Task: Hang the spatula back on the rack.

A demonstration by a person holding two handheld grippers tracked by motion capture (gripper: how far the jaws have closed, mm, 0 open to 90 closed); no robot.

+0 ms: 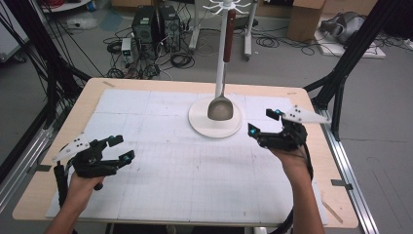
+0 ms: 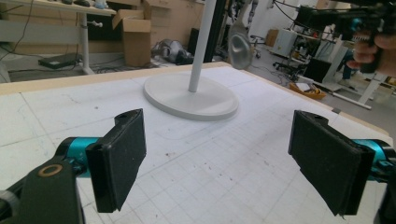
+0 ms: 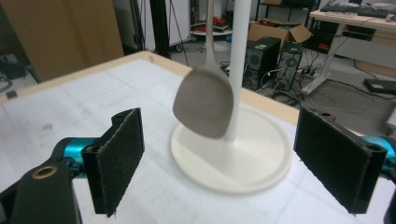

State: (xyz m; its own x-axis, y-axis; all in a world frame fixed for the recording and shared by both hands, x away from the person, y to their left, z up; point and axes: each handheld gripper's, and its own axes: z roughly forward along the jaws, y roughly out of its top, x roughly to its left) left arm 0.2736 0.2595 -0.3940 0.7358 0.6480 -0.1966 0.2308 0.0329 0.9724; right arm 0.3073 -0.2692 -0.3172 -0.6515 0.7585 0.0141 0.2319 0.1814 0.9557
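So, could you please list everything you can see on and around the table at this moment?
Spatula: one, metal blade, reddish-brown handle, hanging from the stand's hooks above its base.
Stand: one, white, round base and pole, far centre of table.
Mat: one, white gridded, covering the table.
Table: one, light wood.
Computer towers: two, black, floor beyond table.
Cardboard boxes: several, brown, background.
Left gripper: black, open, near left.
Right gripper: black, open, right of stand.
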